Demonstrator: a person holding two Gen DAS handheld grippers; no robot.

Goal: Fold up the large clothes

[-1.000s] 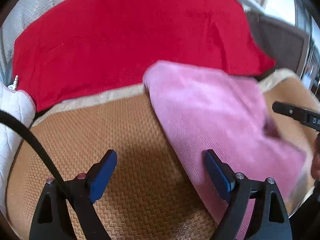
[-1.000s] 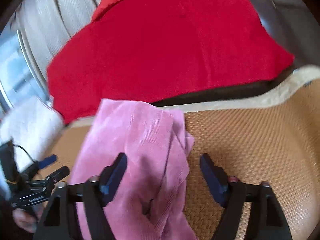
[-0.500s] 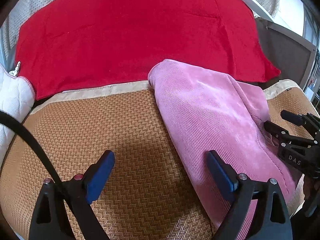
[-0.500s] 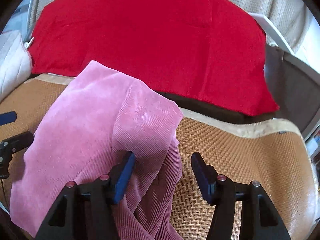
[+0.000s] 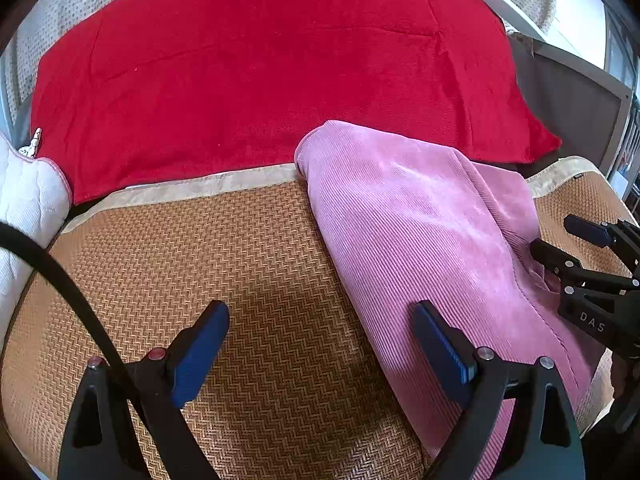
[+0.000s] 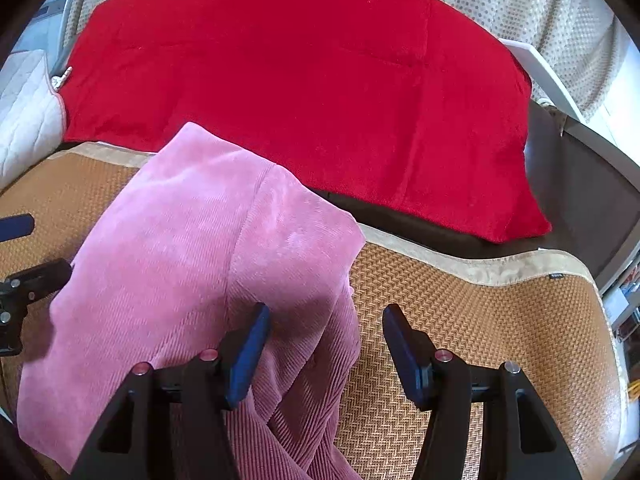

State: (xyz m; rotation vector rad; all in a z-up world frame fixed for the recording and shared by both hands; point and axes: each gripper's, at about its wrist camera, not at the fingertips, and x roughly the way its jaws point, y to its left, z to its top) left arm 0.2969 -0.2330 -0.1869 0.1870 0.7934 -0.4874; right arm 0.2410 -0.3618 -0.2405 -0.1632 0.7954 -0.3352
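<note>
Pink corduroy garment point(image 5: 420, 232) lies folded on the woven tan mat point(image 5: 248, 264), running from the mat's pale far border in the centre of the left wrist view down to the lower right of that frame. At the far left of that view a white quilted cushion point(image 5: 24, 200) sits at the frame edge, and a black cable point(image 5: 60, 280) arcs down across the lower left. The left gripper point(image 5: 320, 344) hangs over bare mat at the bottom centre with its jaws spread wide and nothing between them; its right blue pad point(image 5: 440, 344) stands over the garment's near edge, though contact cannot be told. A red blanket point(image 5: 272, 68) fills the upper half behind the mat. At the right edge the right gripper point(image 5: 560, 240) reaches in beside the garment.

In the right wrist view the garment point(image 6: 192, 264) fills the lower left, a looser, rumpled part spilling towards the bottom centre. The right gripper point(image 6: 324, 340) sits at the bottom centre, jaws partly open after just narrowing. Its left pad point(image 6: 248, 356) is over the pink cloth, its right pad over bare mat; the garment's right edge lies between them and is not pinched. The mat point(image 6: 480, 320) spreads to the right.
</note>
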